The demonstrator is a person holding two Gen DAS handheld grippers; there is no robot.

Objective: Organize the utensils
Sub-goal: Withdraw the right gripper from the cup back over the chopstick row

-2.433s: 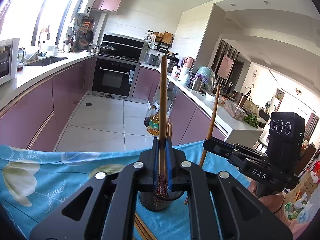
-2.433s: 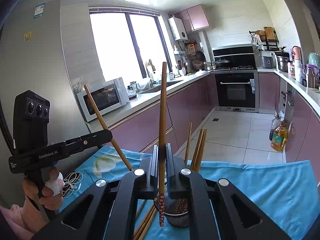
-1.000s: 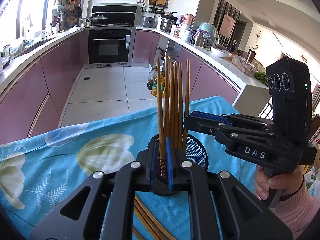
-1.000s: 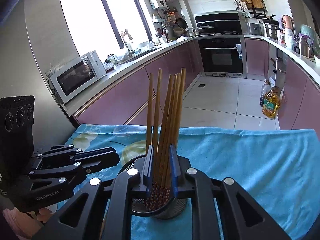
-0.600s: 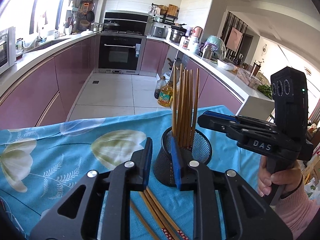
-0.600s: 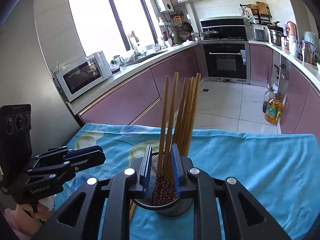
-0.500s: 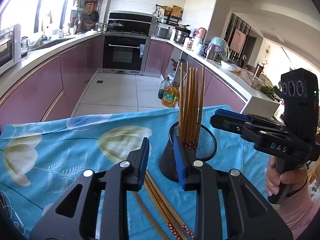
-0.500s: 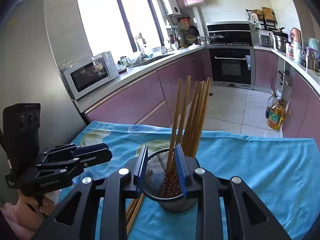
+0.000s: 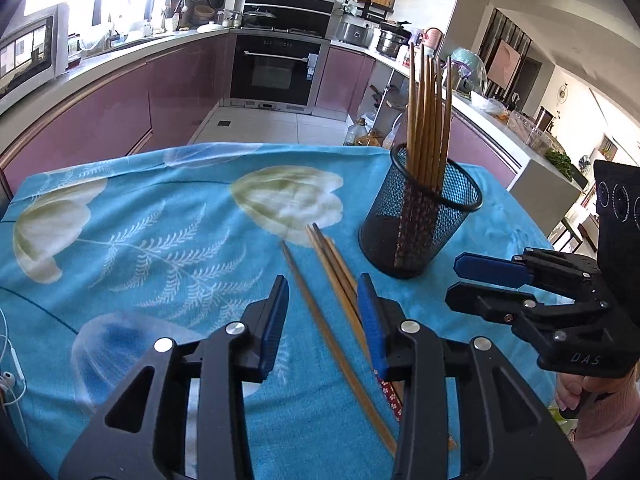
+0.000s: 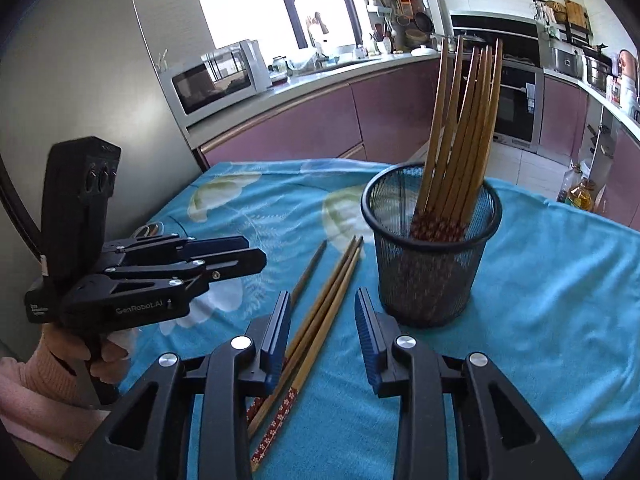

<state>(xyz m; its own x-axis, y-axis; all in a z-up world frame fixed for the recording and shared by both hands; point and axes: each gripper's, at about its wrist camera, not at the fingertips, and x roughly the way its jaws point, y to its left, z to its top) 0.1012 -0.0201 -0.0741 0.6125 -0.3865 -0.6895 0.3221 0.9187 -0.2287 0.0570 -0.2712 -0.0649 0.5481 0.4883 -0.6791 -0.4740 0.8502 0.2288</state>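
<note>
A black mesh holder (image 9: 420,216) stands upright on the table's blue flowered cloth (image 9: 160,232), toward the far right part of the table, with a bundle of wooden chopsticks (image 9: 428,112) standing in it, patterned ends down and tips fanning slightly above the rim. Just beside the holder's base, on its near left, a few loose chopsticks (image 9: 332,280) lie flat on the cloth, three packed side by side and one a little apart to the left, all running from near the holder back toward the person. The left claw (image 9: 323,322) hangs low over these, its blue-padded jaws spread wide and holding nothing; the loose sticks pass between and under the jaws. The right claw (image 10: 322,334) is spread just as wide and empty, also over the near ends of the loose sticks, with the holder close beside its right finger. In the left camera the right claw shows at the right edge, off to the right of the holder; in the right camera the left claw sits well to the left, apart from the sticks. The cloth's left half lies bare, open ground up to the far edge where the table drops off toward the kitchen floor (image 9: 272,128). A white earphone cable (image 9: 10,364) lies at the near left edge.
</note>
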